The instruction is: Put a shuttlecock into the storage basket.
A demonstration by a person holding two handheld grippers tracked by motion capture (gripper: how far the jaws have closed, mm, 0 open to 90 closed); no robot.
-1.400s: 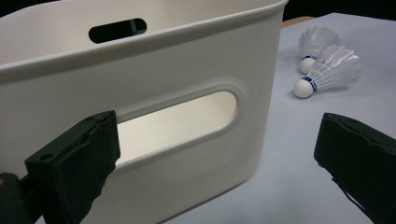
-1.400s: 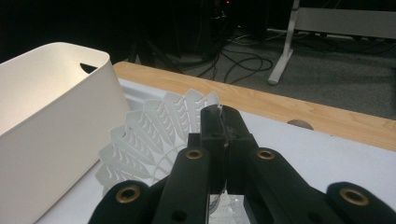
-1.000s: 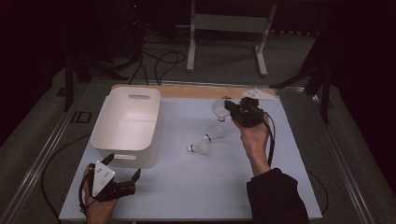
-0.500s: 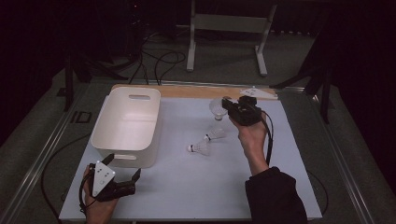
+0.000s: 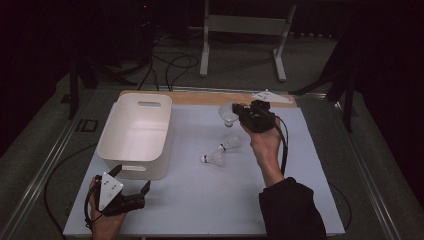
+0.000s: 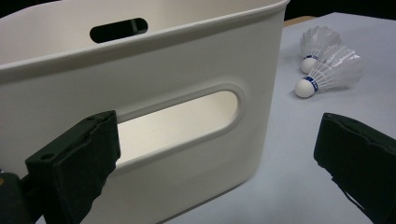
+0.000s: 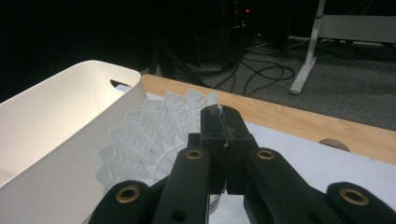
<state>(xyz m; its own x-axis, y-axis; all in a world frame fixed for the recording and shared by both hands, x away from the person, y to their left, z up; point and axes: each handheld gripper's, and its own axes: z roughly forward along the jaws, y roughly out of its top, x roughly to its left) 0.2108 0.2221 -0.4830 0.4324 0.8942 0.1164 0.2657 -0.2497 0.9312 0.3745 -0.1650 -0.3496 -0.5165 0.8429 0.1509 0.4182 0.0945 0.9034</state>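
Observation:
My right gripper [image 5: 239, 114] is raised over the far middle of the table, shut on the feather skirt of a white shuttlecock [image 5: 228, 115]. In the right gripper view the jaws [image 7: 223, 114] pinch the skirt's edge [image 7: 149, 140]. Two more shuttlecocks [image 5: 229, 144] [image 5: 212, 158] lie on the table between the hands, and they appear at the upper right of the left gripper view [image 6: 317, 42] [image 6: 331, 74]. My left gripper [image 5: 132, 178] rests at the near left, open, facing the white basket's [image 5: 165, 140] near wall and handle slot [image 6: 187, 60].
The basket [image 7: 56, 121] stands at the table's left, with nothing in the part of its inside that shows. A wooden strip [image 5: 200, 97] runs along the table's far edge. Beyond it, cables [image 5: 170, 65] and a metal stand [image 5: 245, 30] are on the floor.
The right gripper with its shuttlecock has drifted slightly left, toward the basket. The left gripper has not moved.

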